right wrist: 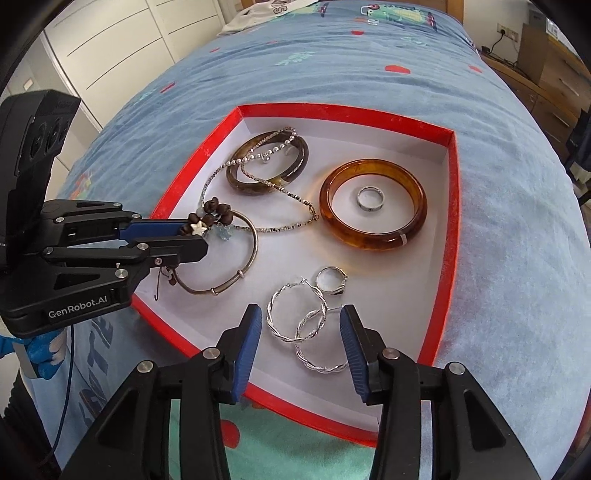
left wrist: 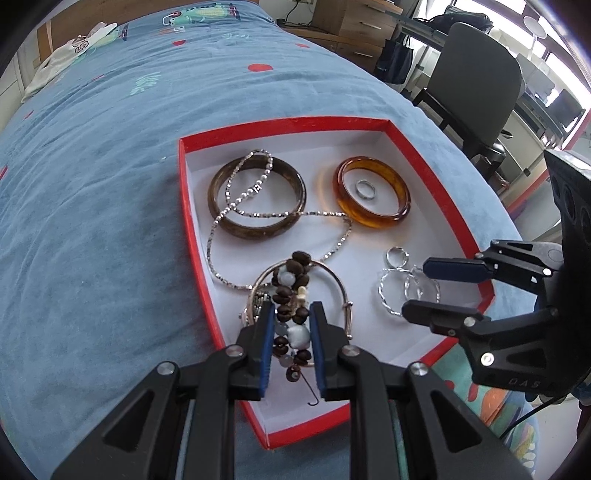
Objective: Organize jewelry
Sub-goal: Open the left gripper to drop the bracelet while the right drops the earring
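Note:
A red box (left wrist: 192, 206) with a white floor lies on the blue bedspread and holds the jewelry; it also shows in the right wrist view (right wrist: 448, 258). My left gripper (left wrist: 291, 314) is shut on a brown and pale beaded bracelet (left wrist: 293, 284), held just above a thin metal bangle (left wrist: 341, 284); the same grip shows in the right wrist view (right wrist: 201, 232). My right gripper (right wrist: 300, 314) is open, its fingers on either side of two twisted silver hoop earrings (right wrist: 306, 332). A dark bangle (left wrist: 258, 199), an amber bangle (left wrist: 373, 197), a silver chain (left wrist: 280, 214) and two rings lie in the box.
A silver ring (right wrist: 370, 198) lies inside the amber bangle and another ring (right wrist: 330, 279) lies by the hoops. A white garment (left wrist: 74, 48) lies at the far end of the bed. A dark chair (left wrist: 476, 85) and wooden drawers (left wrist: 354, 26) stand beyond the bed's right side.

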`<state>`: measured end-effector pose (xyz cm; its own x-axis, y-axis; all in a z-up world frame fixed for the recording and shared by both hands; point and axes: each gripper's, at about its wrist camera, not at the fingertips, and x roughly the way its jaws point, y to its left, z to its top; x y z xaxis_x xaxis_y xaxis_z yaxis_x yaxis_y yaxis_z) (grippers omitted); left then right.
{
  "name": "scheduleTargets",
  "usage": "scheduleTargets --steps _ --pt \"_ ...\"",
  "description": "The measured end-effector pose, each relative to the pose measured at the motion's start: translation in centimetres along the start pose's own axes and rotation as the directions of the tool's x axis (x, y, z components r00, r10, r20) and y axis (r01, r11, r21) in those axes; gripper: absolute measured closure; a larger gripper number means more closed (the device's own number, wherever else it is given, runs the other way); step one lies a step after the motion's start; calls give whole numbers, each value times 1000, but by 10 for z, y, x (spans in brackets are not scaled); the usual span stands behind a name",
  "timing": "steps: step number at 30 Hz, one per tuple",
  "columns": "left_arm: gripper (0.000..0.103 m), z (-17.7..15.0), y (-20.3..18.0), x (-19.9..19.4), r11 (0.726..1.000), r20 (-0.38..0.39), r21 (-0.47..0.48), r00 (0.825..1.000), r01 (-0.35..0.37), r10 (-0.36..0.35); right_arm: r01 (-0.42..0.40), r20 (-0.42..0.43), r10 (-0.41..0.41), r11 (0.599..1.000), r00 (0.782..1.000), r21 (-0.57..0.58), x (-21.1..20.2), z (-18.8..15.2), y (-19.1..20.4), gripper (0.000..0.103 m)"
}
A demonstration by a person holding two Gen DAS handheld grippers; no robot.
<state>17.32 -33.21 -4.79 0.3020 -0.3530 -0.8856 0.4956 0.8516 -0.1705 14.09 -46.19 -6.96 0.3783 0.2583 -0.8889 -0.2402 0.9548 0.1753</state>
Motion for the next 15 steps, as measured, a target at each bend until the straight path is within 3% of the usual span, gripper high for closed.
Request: scheduleTargets --steps 15 --pt "72 -10 -8 -19 999 21 -5 999 46 -46 33 78 -39 996 996 78 -45 -10 -5 58"
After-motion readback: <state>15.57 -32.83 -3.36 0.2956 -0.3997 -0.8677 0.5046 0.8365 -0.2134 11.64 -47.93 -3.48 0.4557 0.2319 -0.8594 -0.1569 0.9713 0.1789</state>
